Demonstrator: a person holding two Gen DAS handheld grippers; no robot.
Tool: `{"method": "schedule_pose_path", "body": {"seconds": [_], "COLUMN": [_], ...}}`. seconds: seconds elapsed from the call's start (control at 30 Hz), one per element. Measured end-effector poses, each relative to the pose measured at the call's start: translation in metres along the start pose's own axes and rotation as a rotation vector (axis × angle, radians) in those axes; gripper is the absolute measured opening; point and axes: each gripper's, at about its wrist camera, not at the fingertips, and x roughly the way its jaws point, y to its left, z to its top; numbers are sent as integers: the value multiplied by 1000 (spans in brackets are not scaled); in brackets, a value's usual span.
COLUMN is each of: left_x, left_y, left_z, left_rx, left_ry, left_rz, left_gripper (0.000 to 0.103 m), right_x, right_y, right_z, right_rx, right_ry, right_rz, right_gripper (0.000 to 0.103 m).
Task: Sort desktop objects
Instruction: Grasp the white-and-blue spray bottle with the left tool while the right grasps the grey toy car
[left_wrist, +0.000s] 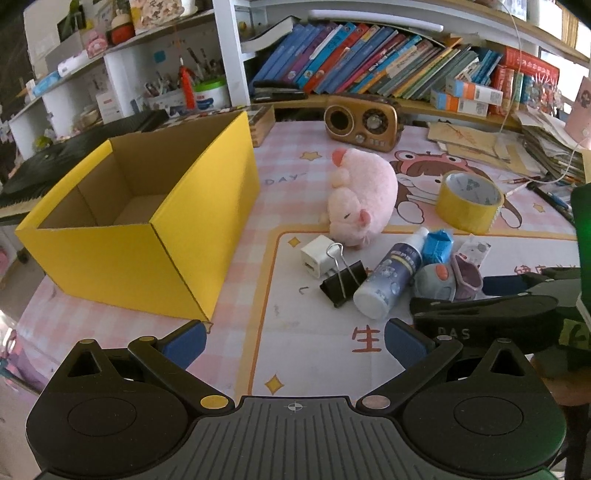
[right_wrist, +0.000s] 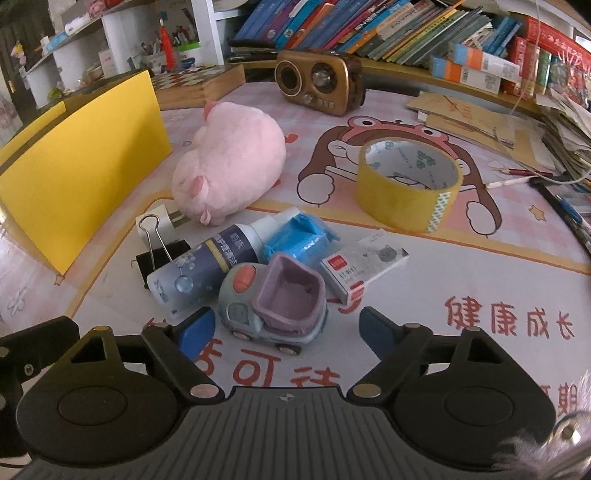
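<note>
Right tongs (right_wrist: 286, 326) spread around a toy truck (right_wrist: 275, 302) on the cluttered worktop (right_wrist: 461, 266), pads clear of it; left tongs (left_wrist: 295, 338) spread empty near the yellow box (left_wrist: 147, 236).

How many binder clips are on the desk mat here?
1. The black binder clip lies between the white charger and the spray bottle, in front of the pink plush pig. Others could be hidden under the clutter.
</note>
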Motion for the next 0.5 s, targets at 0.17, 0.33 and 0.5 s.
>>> {"method": "schedule_pose_path", "body": {"seconds": [0.17,0.33,0.5], "left_x": [4,13,38], "left_y": [-5,-17,-31], "left_z": [4,10,17], "left_rx": [6,28,49], "left_ry": [-2,1,37], "left_rz": [-14,-62,-126], "left_gripper": [103,102,82], "right_x": [3,-13,-33], "right_y": [2,-16,-39], "right_z": [3,7,5], "right_rx": [-28,-12,12], "right_ry": [-3,-40,-74], "right_rz": [26,51,10], "right_gripper": [61,61,61]}}
